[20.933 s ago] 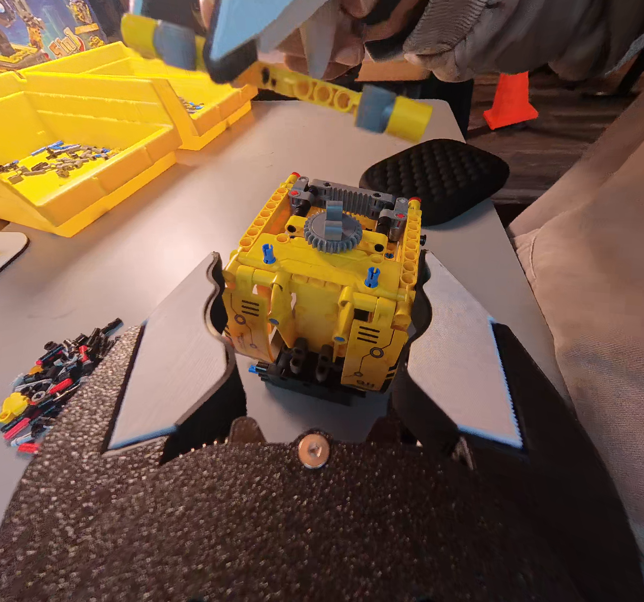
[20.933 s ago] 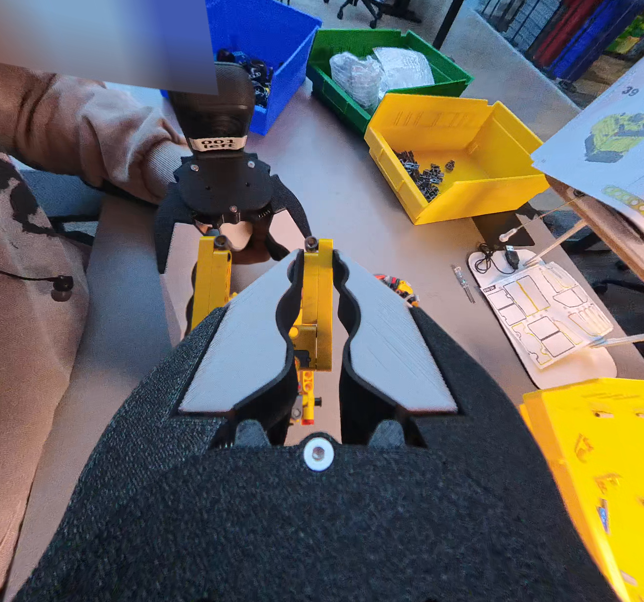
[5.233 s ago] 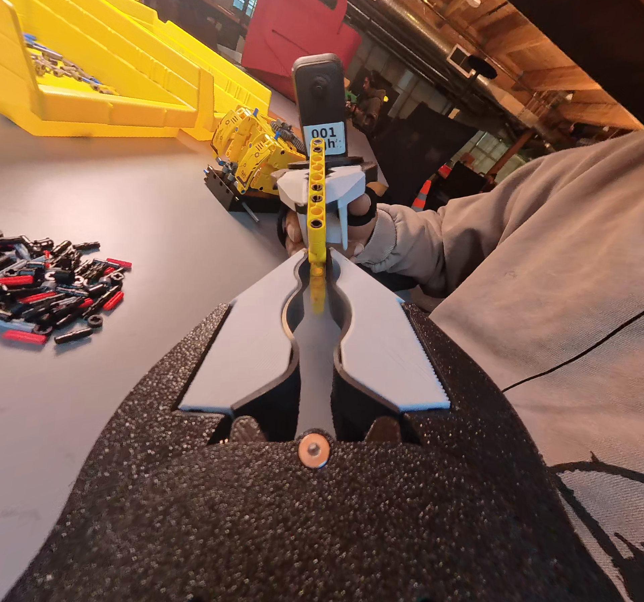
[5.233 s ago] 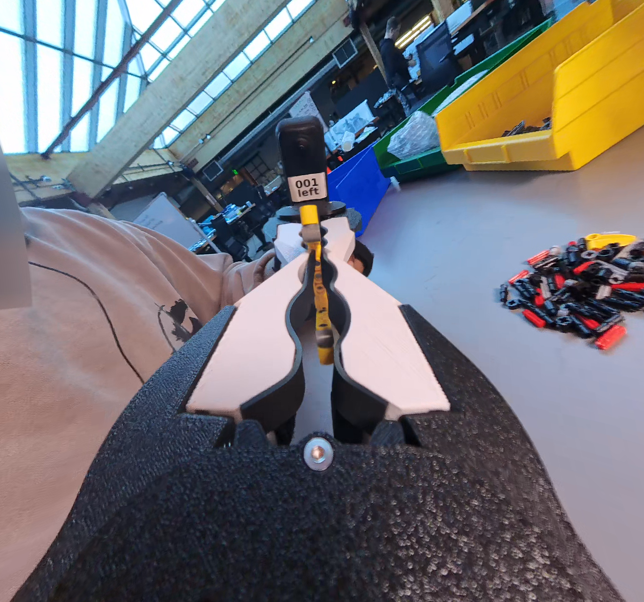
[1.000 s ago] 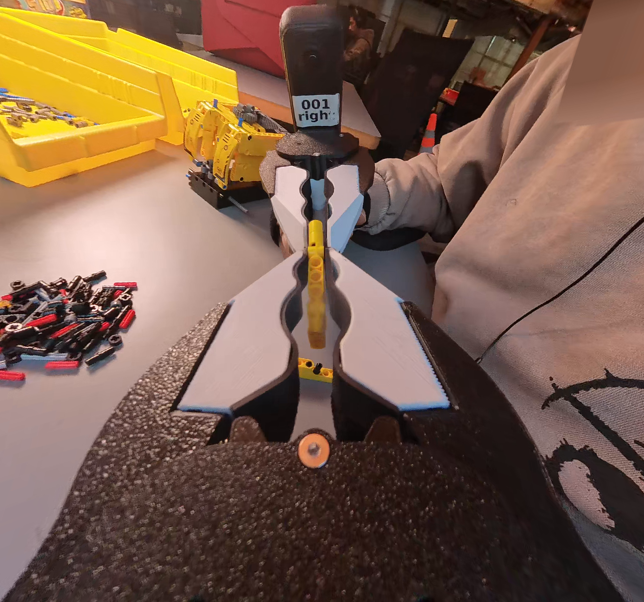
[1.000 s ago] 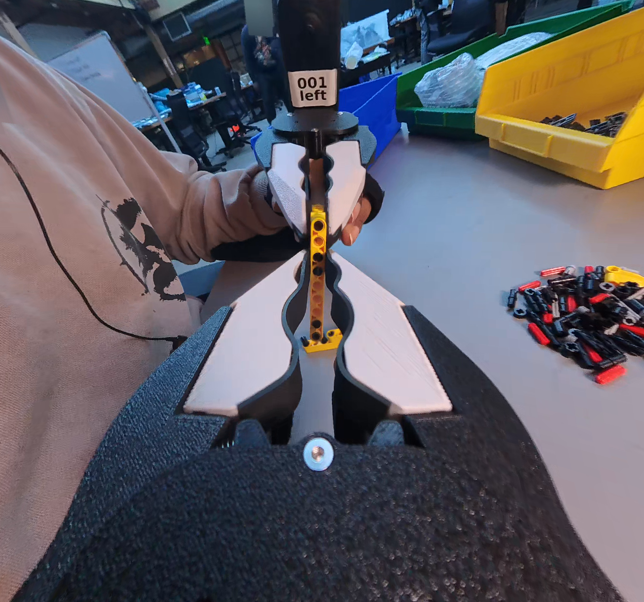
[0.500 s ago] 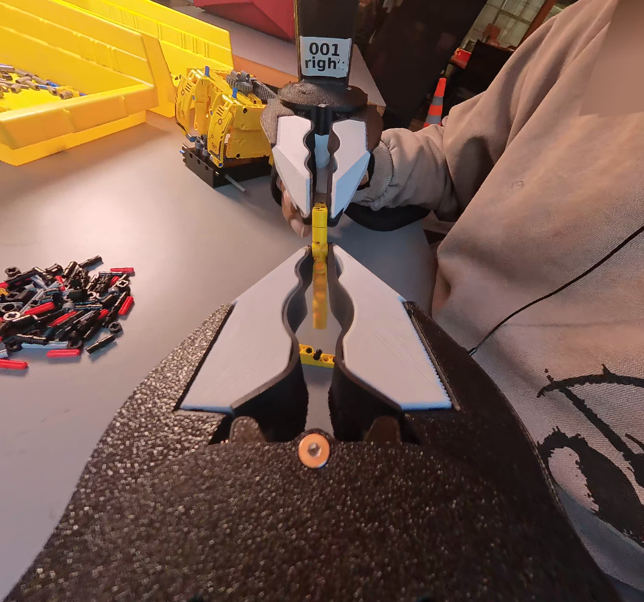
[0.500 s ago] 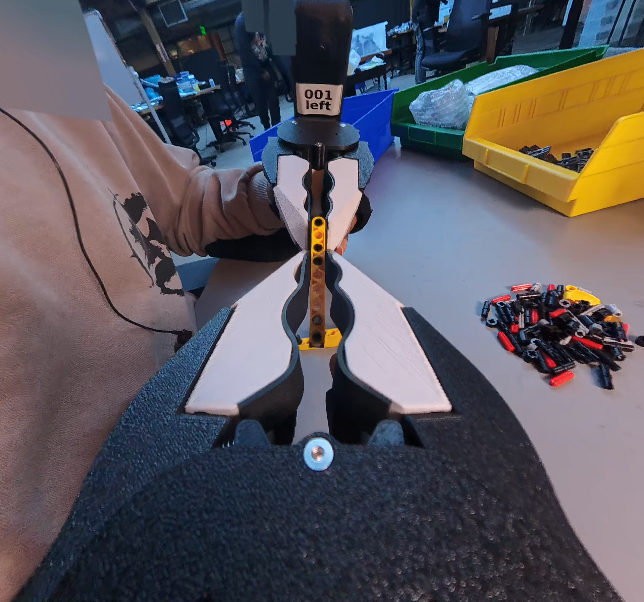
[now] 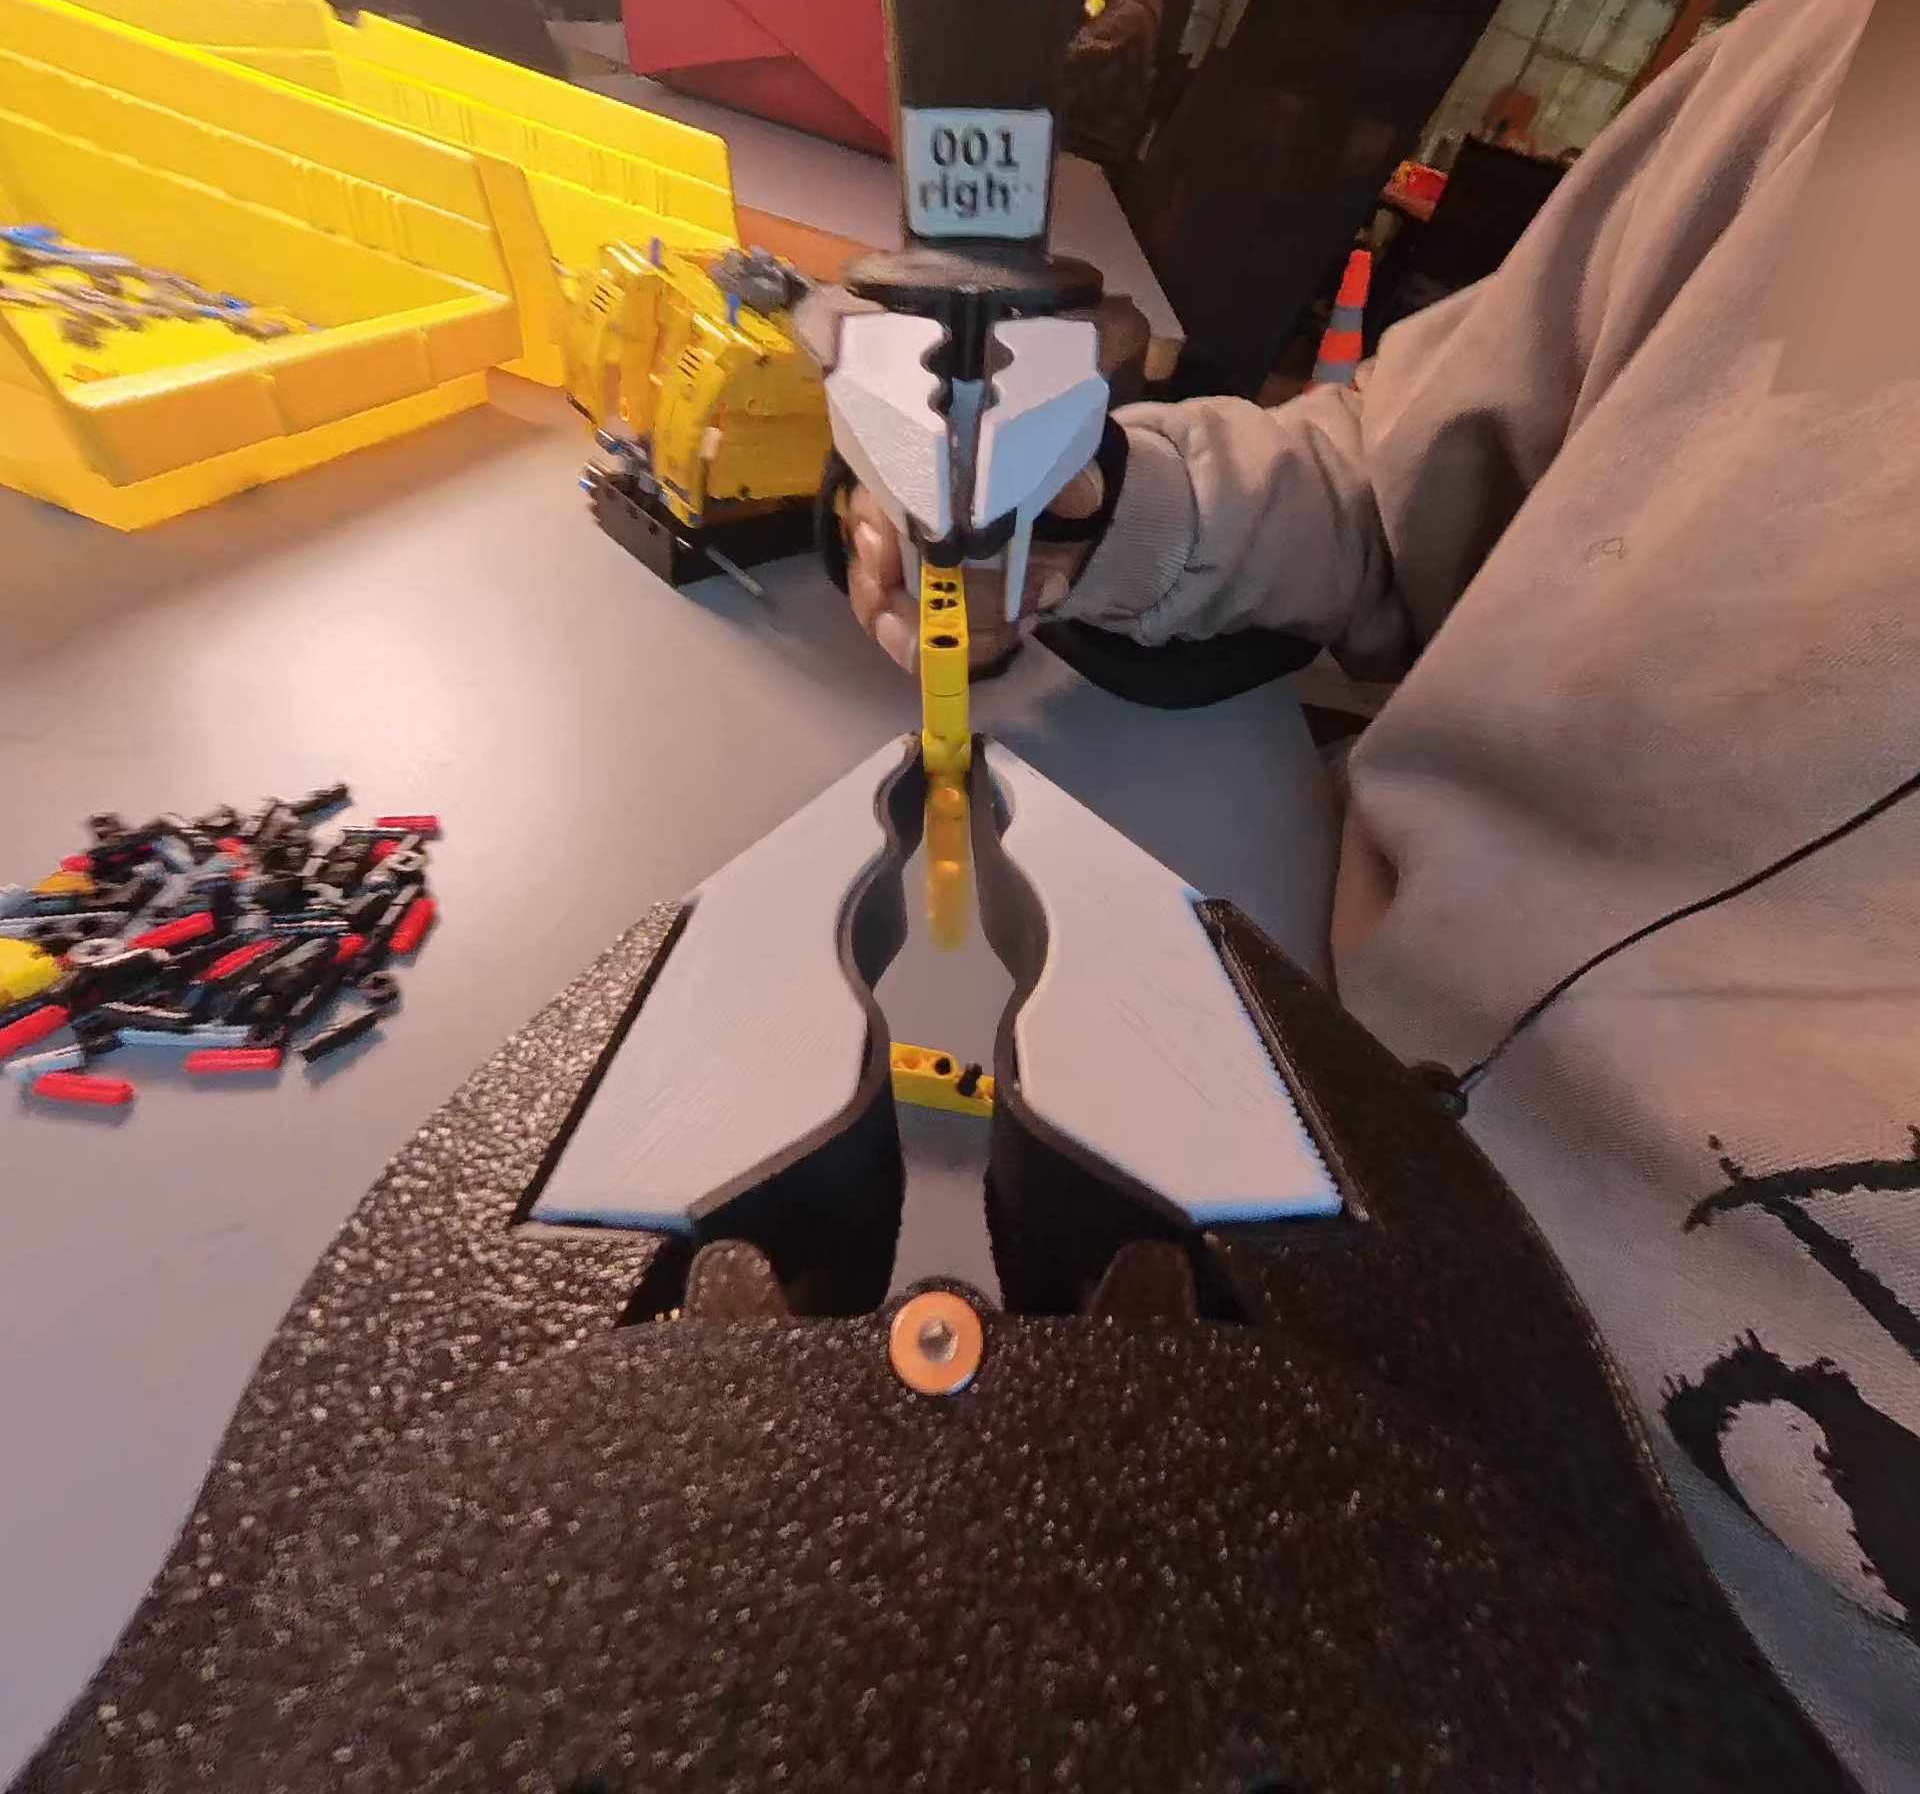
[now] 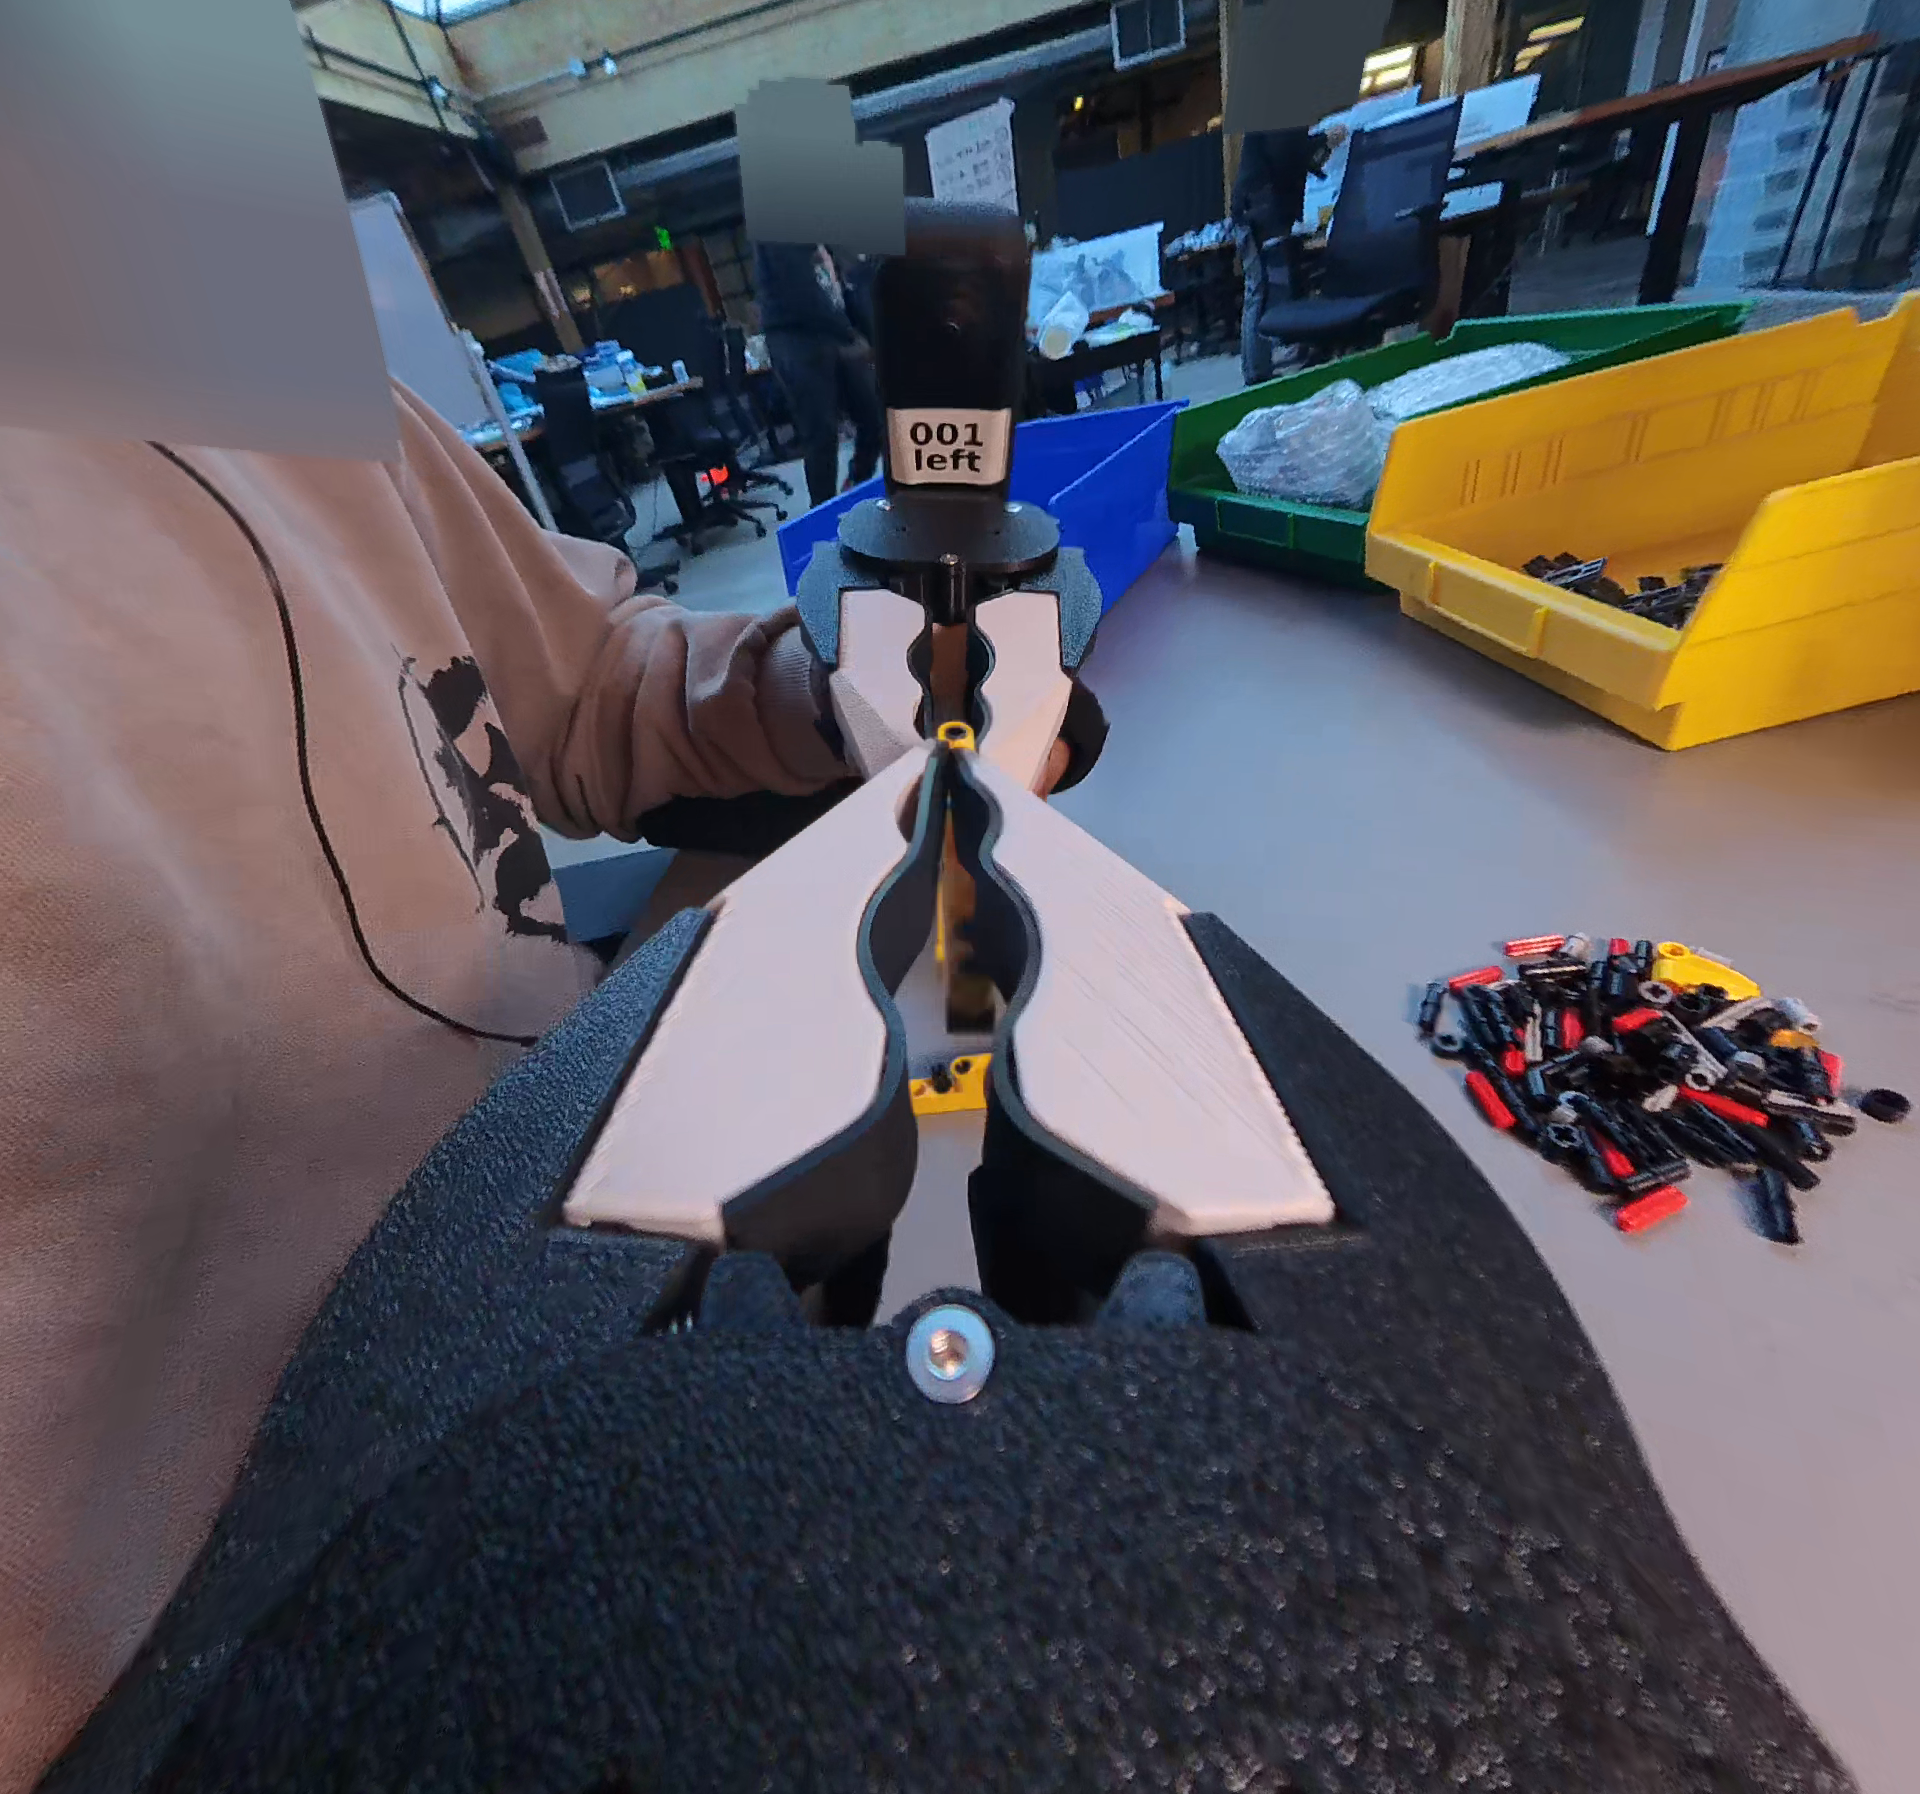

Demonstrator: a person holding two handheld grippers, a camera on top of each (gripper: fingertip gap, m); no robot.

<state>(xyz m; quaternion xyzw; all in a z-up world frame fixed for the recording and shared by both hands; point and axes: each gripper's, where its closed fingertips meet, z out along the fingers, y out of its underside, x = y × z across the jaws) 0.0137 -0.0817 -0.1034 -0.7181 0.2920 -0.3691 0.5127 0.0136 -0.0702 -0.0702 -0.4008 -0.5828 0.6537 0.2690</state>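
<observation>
A thin yellow holed beam [image 9: 943, 643] spans between both grippers above the grey table [image 9: 416, 684]. My left gripper [image 9: 945, 757] is shut on one end, and the beam runs back between its fingers. My right gripper [image 9: 961, 549] faces it and is shut on the other end. In the right wrist view my right gripper [image 10: 948, 757] grips the beam [image 10: 961, 955], with the left gripper [image 10: 951, 736] right at its tips. A short yellow cross piece with a black pin shows low between the fingers in each view [image 9: 935, 1084] [image 10: 945, 1084].
A yellow block model [image 9: 707, 394] stands behind the right gripper. A pile of small black and red pins [image 9: 208, 923] [image 10: 1642, 1069] lies on the table. Yellow bins [image 9: 260, 290] [image 10: 1662, 549], a blue bin [image 10: 1101, 477] and a green bin [image 10: 1455, 394] line the far side. The person's torso [image 9: 1662, 601] is close by. Both grippers' tips are roughly 20 cm from the yellow block model [image 9: 707, 394].
In the left wrist view the right gripper has drawn away from my left fingertips, so more of the beam shows between them. Both stay shut on it.
</observation>
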